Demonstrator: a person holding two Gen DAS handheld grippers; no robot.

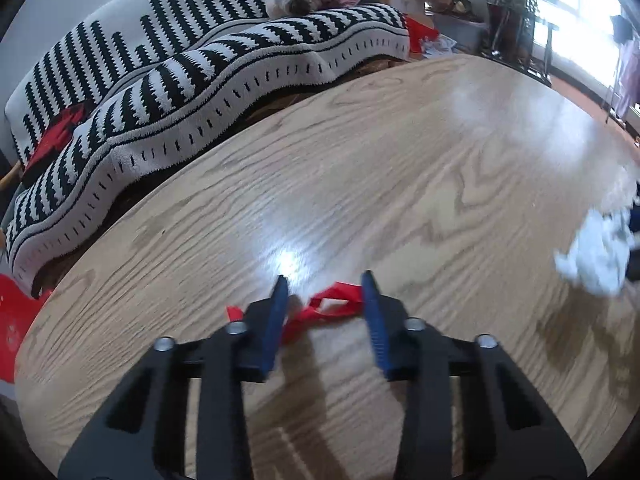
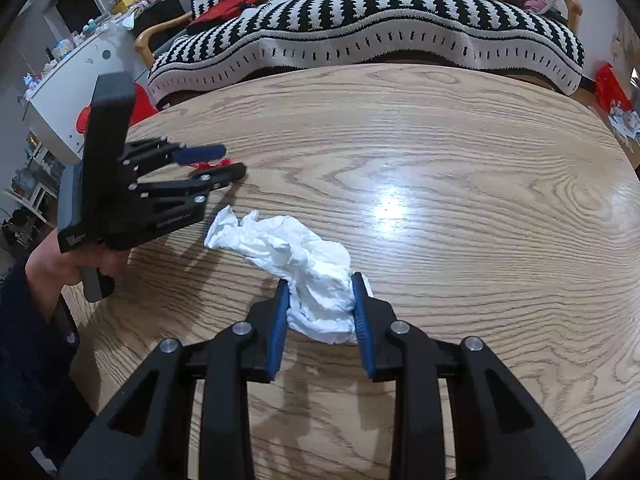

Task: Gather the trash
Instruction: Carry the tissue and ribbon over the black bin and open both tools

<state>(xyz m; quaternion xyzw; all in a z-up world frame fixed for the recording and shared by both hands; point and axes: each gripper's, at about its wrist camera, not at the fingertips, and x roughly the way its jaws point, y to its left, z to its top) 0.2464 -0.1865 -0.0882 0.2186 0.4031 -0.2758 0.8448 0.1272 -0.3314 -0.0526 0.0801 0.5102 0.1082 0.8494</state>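
Observation:
A red scrap of wrapper (image 1: pixel 328 308) lies on the wooden table (image 1: pixel 400 160) between the blue fingers of my left gripper (image 1: pixel 326 286), which is open around it. In the right wrist view the left gripper (image 2: pixel 230 160) is at the left with the red scrap (image 2: pixel 212 165) between its fingers. A crumpled white tissue (image 2: pixel 304 268) lies on the table (image 2: pixel 440 160); my right gripper (image 2: pixel 320 284) has both pads against its near end. The tissue also shows at the right edge of the left wrist view (image 1: pixel 596 256).
A sofa with a black-and-white striped blanket (image 1: pixel 200 80) runs along the table's far edge, also in the right wrist view (image 2: pixel 360 20). Red bags (image 1: pixel 12 320) sit on the floor at the left. A white cabinet (image 2: pixel 68 92) stands at the far left.

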